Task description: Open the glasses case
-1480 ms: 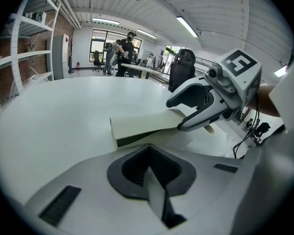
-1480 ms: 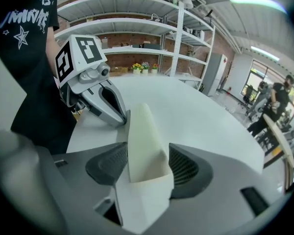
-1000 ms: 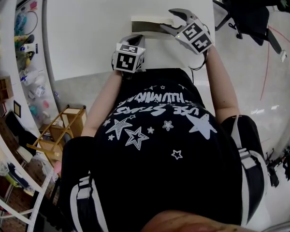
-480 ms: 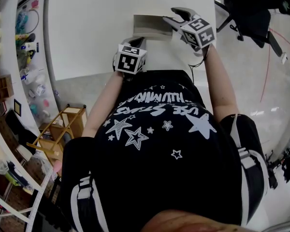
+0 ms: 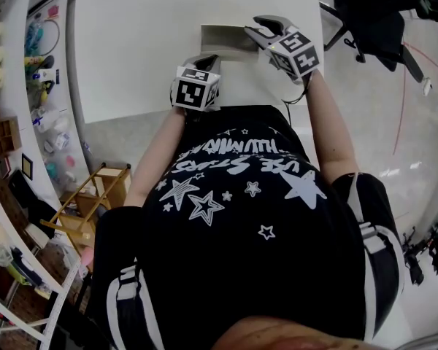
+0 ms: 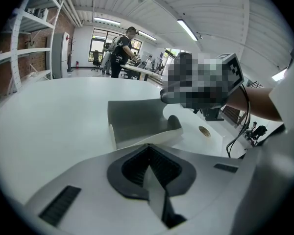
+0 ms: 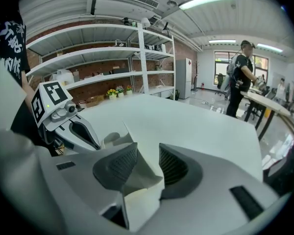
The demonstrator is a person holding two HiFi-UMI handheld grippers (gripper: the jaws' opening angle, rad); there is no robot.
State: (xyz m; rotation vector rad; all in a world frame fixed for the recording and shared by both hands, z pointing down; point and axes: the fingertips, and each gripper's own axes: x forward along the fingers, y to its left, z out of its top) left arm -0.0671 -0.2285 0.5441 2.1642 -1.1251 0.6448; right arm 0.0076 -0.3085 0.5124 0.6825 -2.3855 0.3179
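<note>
The white glasses case (image 5: 223,39) lies on the white table (image 5: 131,42) with its lid up, grey inside showing (image 6: 137,119). My left gripper (image 5: 208,62) sits at the case's near edge, shut on a thin white flap of it (image 6: 148,153). My right gripper (image 5: 257,32) is at the case's right end. Its jaws are closing, and the case's white end wall (image 7: 139,173) fills the gap between the pads (image 7: 118,166). The left gripper's marker cube (image 7: 49,99) shows in the right gripper view.
The table's near edge runs just in front of the person's body. Shelves (image 5: 29,64) line the left wall and a wooden stool (image 5: 95,195) stands below. A black chair (image 5: 372,20) is at the upper right. A person (image 7: 239,75) stands far behind.
The case went from a thin closed strip to open, its lid lifted and the grey inside showing. The right gripper rolled a little and its jaws narrowed. The left gripper stayed put.
</note>
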